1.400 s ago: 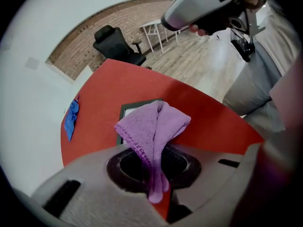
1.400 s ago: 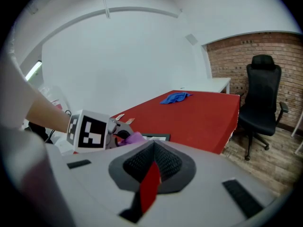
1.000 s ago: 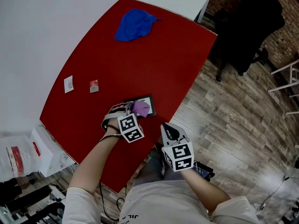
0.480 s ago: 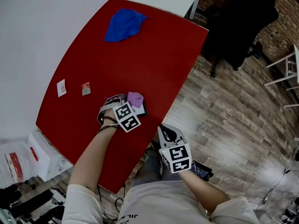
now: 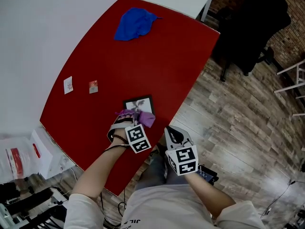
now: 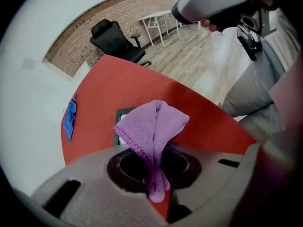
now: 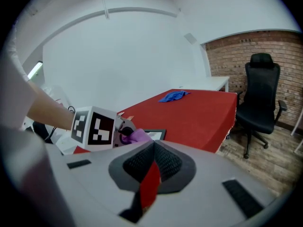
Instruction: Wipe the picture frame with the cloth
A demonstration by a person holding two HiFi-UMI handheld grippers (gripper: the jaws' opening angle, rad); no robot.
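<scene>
Wiping is judged to be the step in hand, but what is gripped by the left gripper (image 6: pixel 154 176)?

A purple cloth (image 6: pixel 152 124) is pinched between its jaws, which are closed on the lower fold. The rest is bunched up above them.

And where is the picture frame (image 5: pixel 138 103) found?

It is laid flat on the red desk (image 5: pixel 143 61), close to the right-hand edge and toward the near corner. In the head view the cloth is seen over the frame's near edge. Whether it is pressed onto the frame cannot be told.

Is the right gripper (image 5: pixel 172 133) used at all?

Not at present. Its jaws are drawn together on nothing, and it is held just off the desk's edge, near the person's body and apart from the frame.

What is called for next?

Probably the cloth is to be lowered onto the frame and drawn across its face with light pressure. As the frame is not held down, it may be pushed along the desk, so steadying by the right gripper could be needed. The blue cloth (image 5: pixel 136 24) at the far corner and the two small cards (image 5: pixel 93 87) near the left edge are well apart from the work.
</scene>
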